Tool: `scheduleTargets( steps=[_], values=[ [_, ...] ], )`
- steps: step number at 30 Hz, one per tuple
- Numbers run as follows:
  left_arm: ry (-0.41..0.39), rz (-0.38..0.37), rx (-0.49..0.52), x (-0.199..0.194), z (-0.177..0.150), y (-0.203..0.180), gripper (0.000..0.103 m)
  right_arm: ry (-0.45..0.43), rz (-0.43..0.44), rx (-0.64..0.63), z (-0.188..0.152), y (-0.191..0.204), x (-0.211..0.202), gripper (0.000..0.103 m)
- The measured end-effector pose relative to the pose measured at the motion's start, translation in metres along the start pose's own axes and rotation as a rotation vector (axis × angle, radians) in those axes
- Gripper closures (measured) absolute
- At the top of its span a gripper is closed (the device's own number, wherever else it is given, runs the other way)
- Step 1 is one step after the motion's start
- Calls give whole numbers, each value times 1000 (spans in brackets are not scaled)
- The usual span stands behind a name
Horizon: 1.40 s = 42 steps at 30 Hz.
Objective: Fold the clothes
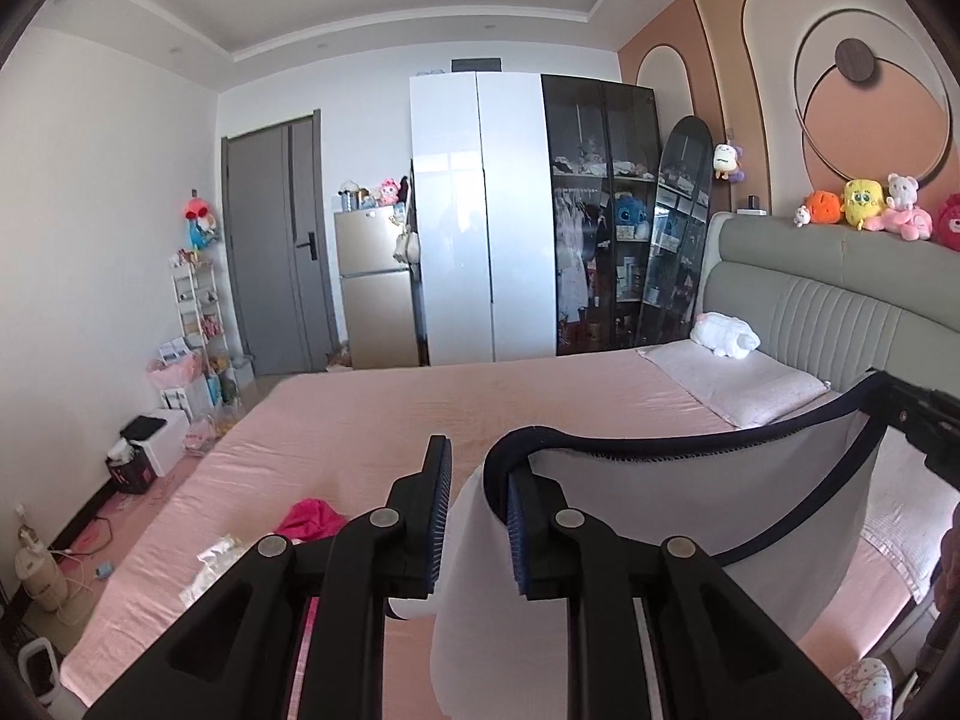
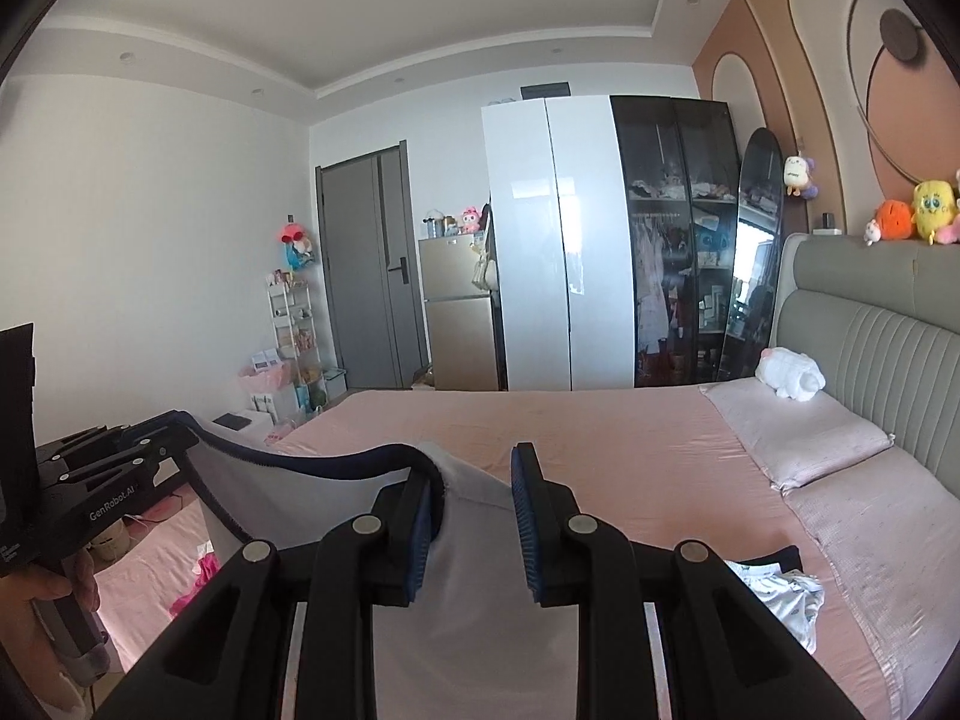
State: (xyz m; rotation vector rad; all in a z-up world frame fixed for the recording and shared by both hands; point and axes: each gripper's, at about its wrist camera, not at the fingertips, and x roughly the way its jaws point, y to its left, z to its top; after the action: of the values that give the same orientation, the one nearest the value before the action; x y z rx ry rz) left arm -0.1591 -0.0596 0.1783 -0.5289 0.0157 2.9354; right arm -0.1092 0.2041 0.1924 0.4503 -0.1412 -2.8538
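I hold a white garment [image 1: 750,504] by its dark trim, left gripper [image 1: 480,516] and right gripper [image 2: 474,516] each pinching it, stretched between them above the bed [image 1: 420,408] for folding.

White walls [image 1: 108,192] and ceiling; a pink bed [image 1: 456,414] lies near, a white wardrobe [image 1: 480,216] and grey door [image 1: 276,246] far.

Home bedroom: pink bed [image 1: 480,420] with padded headboard [image 1: 840,300], wardrobe [image 1: 480,210], plush toys [image 1: 864,204], small fridge [image 1: 375,288].
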Motion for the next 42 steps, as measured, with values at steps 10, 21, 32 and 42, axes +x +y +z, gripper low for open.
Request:
scheduleTargets(
  steps=[10, 21, 32, 42],
  values=[
    [182, -194, -141, 38, -36, 12, 96, 157, 125, 76, -30, -33, -12, 96],
    [-79, -122, -54, 75, 122, 25, 96, -47, 66, -42, 101, -32, 91, 97],
    [150, -162, -12, 21, -12, 22, 93, 42, 65, 33, 5, -20, 50, 97],
    [874, -104, -50, 135, -319, -5, 94, 714, -75, 258, -325, -60, 140, 96]
  ],
)
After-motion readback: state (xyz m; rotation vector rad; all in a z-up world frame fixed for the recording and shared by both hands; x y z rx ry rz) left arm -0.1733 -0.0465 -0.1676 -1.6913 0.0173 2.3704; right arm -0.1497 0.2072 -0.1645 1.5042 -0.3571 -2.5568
